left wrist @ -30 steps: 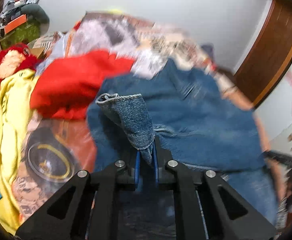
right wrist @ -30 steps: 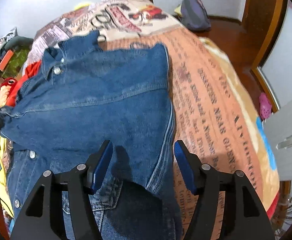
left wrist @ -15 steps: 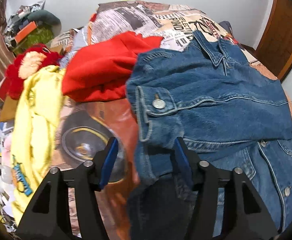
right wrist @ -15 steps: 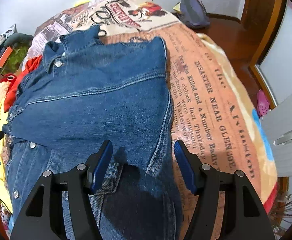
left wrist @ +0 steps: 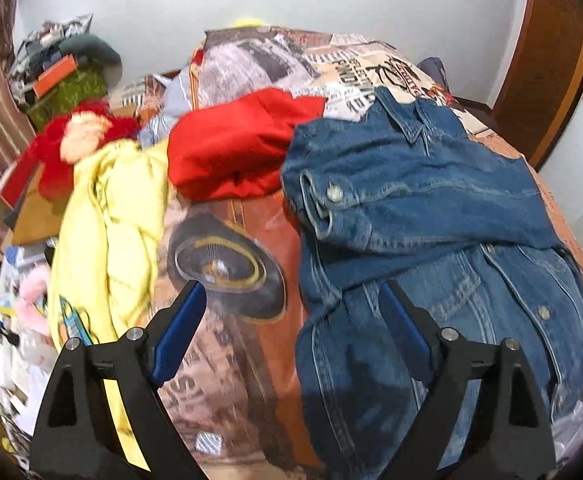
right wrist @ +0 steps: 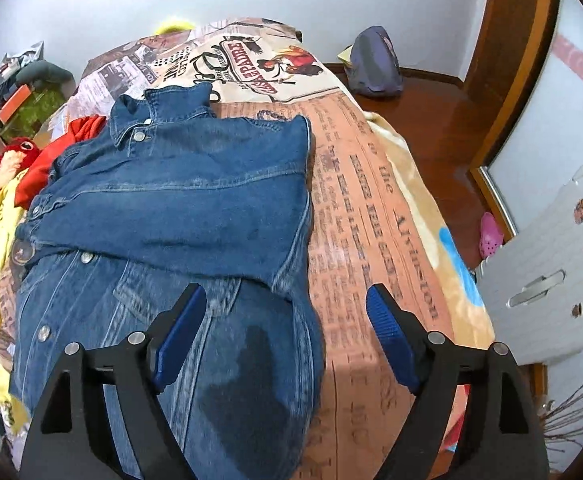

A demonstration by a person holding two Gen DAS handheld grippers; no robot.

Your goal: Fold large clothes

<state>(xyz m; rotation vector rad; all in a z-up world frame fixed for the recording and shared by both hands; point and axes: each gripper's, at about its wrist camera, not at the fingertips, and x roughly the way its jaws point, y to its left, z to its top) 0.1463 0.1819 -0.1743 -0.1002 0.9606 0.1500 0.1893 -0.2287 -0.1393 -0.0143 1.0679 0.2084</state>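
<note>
A blue denim jacket (left wrist: 431,216) (right wrist: 179,208) lies on the printed bedspread (left wrist: 231,308) (right wrist: 367,208), both sleeves folded across its front, the left cuff (left wrist: 323,208) with a metal button on top. My left gripper (left wrist: 291,296) hovers above the jacket's left edge, its jaws opening wide, nothing between the blue pads (left wrist: 179,324). My right gripper (right wrist: 281,300) hangs over the jacket's lower right edge, jaws also opening, empty between the pads (right wrist: 387,320).
A red garment (left wrist: 235,152) and a yellow garment (left wrist: 107,232) lie left of the jacket, with a red plush toy (left wrist: 79,136) behind. A purple bag (right wrist: 373,64) sits on the wooden floor at the bed's far right. White furniture (right wrist: 551,264) stands right.
My left gripper let go of the denim sleeve cuff, which now lies across the jacket, and opened wide while pulling back left. My right gripper widened and rose slightly.
</note>
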